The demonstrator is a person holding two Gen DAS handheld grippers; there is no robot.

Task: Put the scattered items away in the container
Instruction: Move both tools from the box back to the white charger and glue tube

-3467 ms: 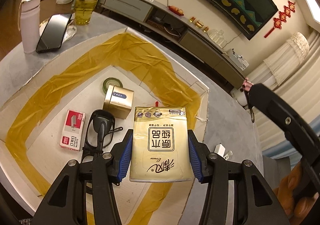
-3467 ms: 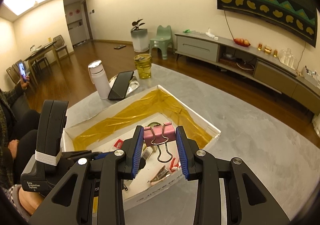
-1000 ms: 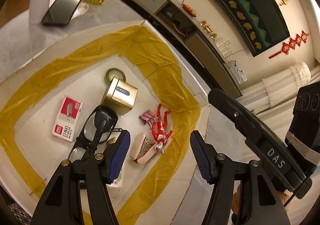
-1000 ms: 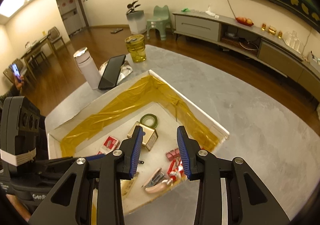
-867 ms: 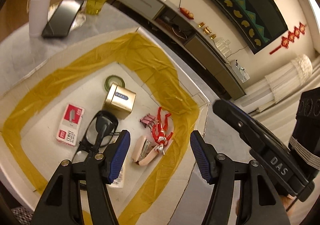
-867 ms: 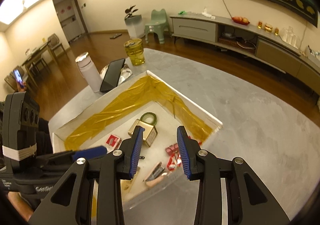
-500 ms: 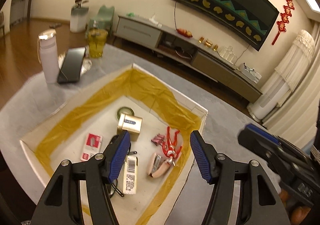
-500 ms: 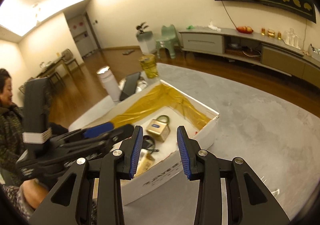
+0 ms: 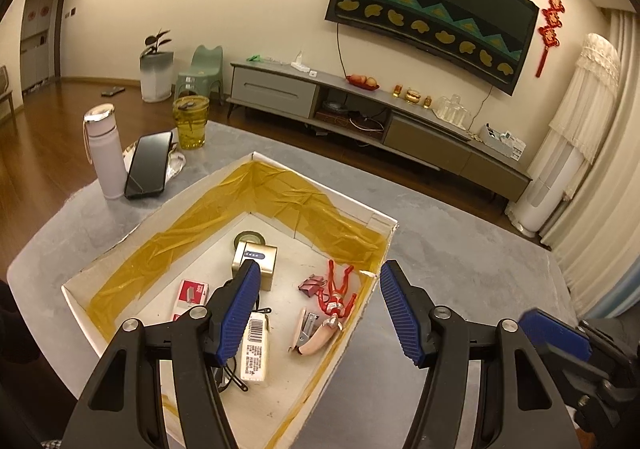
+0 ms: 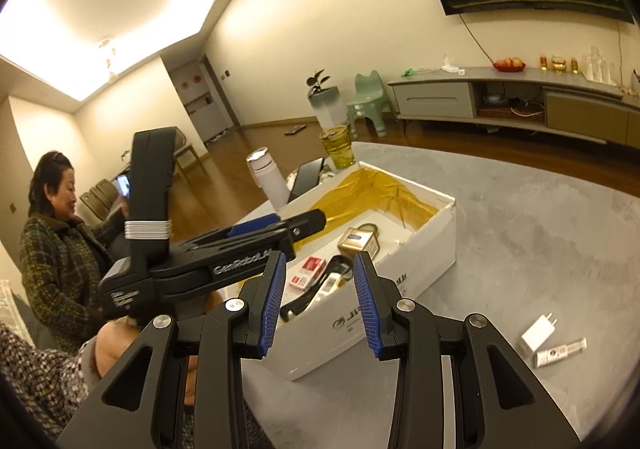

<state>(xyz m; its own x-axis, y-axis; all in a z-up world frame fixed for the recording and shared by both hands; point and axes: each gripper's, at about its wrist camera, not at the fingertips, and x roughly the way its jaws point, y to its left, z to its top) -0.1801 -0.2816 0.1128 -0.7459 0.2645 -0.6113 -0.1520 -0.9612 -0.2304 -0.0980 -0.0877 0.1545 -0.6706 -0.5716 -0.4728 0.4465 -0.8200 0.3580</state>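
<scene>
The white cardboard box (image 9: 180, 225), lined with yellow tape, holds a gold tin (image 9: 256, 261), a green tape roll (image 9: 250, 238), a red staple box (image 9: 192, 293), a tissue pack (image 9: 256, 345), a pink binder clip (image 9: 312, 283), a red figure (image 9: 336, 289) and a stapler (image 9: 316, 333). My left gripper (image 9: 320, 309) hovers open and empty above the box's near side. My right gripper (image 10: 320, 301) is open and empty, in front of the box (image 10: 420, 249). A white charger plug (image 10: 538, 335) and a small tube (image 10: 560, 353) lie on the grey table to the right of the box.
A white bottle (image 9: 104, 153), a black phone (image 9: 148, 165) and a yellow glass jar (image 9: 191, 121) stand beyond the box's far left corner. A person (image 10: 52, 249) sits left of the table. The left gripper (image 10: 300, 218) reaches over the box.
The left gripper let go of the tissue pack and the right gripper of the pink clip; both lie in the box. Both grippers have since drawn up and back from the box.
</scene>
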